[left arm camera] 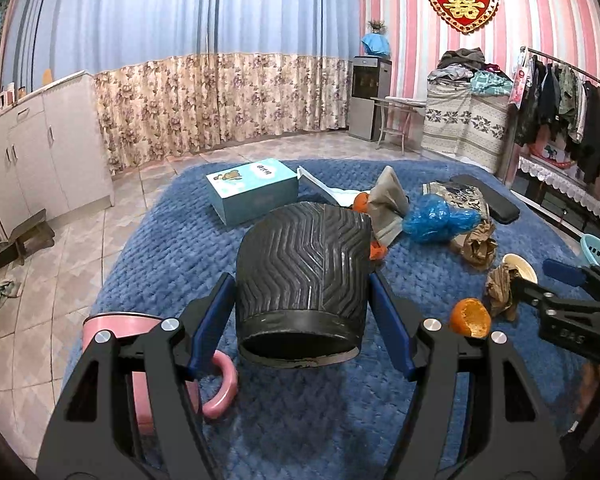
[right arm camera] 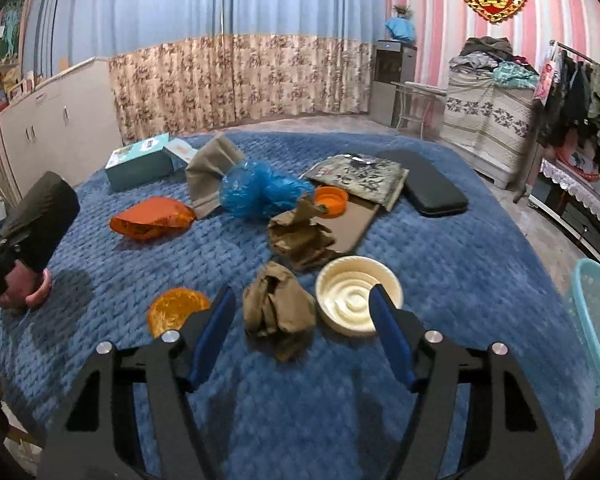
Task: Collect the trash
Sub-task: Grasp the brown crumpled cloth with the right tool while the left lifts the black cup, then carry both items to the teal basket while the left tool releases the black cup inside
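Left hand-held gripper clamped on black ribbed bin, blue pads against both sides, bin tilted with open mouth toward camera, lifted over blue knit blanket. Pink mug just beside left finger. Right hand-held gripper spread wide, holding nothing, hovering low over crumpled brown paper. Cream bowl touching paper on its right, orange peel half near on its left. Further back: second brown paper wad, blue plastic bag, orange wrapper, orange lid, teal box. Turquoise basket at right blanket edge.
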The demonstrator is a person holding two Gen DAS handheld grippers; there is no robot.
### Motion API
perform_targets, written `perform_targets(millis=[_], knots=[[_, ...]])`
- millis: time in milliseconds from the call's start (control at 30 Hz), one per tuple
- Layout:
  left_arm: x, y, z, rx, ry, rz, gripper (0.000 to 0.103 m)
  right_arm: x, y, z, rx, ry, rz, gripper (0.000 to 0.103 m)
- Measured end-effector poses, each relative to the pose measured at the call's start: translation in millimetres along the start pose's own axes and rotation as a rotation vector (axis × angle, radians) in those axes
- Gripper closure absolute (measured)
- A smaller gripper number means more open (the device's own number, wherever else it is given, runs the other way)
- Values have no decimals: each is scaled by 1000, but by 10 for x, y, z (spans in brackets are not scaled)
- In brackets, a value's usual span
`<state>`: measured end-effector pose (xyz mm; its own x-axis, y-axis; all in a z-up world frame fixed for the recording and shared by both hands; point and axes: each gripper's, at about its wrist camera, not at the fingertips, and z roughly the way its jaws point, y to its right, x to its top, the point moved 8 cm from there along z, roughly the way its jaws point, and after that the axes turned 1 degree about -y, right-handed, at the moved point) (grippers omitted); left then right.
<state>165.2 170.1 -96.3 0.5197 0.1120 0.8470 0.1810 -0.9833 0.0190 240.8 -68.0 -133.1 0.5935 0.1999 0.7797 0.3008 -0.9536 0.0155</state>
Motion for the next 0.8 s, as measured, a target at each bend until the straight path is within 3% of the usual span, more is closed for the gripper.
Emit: perform_targets(millis=[33, 100, 200, 467, 800], knots=[[4, -12, 3, 3, 0, 0, 36, 0, -27, 46, 7, -10, -4, 41], [13, -24, 12, 7, -2, 2, 36, -7, -65, 101, 24, -26, -14, 58], [34, -7, 44, 12, -9, 2, 36, -17, -117, 152, 31, -34, -48, 67], [206, 332, 13, -11, 11, 33, 36, 203, 207, -327, 62, 73, -12, 69], [504, 1546, -43, -167, 45, 111, 36, 222, 1478, -1009, -153, 149, 62, 69]])
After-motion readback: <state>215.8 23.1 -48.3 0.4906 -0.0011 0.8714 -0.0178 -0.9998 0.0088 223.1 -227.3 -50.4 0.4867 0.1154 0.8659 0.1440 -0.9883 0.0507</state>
